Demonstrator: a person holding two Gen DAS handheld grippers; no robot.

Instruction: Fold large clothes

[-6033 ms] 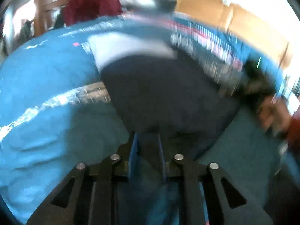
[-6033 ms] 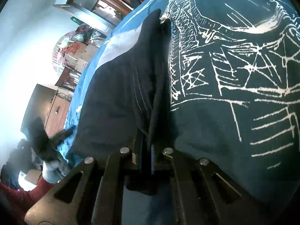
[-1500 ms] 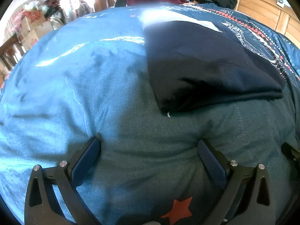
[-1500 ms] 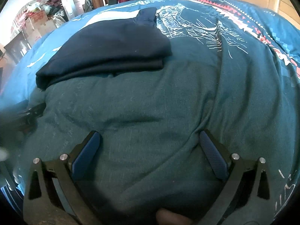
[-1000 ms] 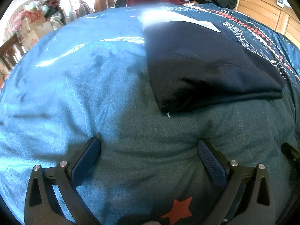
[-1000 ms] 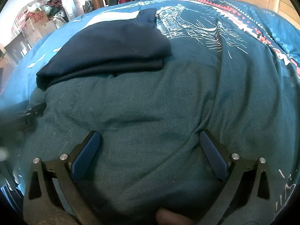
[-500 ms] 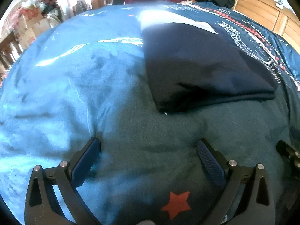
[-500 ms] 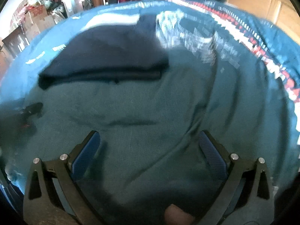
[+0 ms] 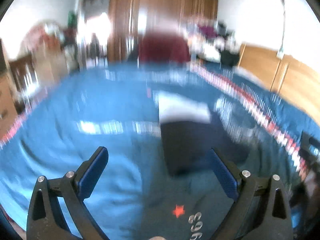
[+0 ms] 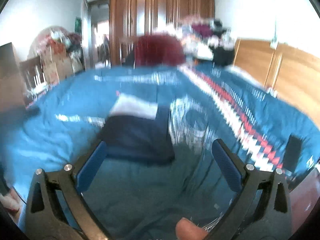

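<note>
Nearest, the left gripper [image 9: 158, 160] hangs with its blue pads spread wide and empty, and the right gripper [image 10: 160, 150] is splayed the same way, grasping nothing. Only the left wrist view shows a red star [image 9: 178, 210] printed on the blue bedspread [image 9: 70, 140]; only the right shows a fingertip [image 10: 190, 232] at the bottom edge. Beyond the pads, untouched, lies the folded navy garment [image 10: 138, 138], blurred. Farthest stands a brown wardrobe [image 10: 160, 10]
</note>
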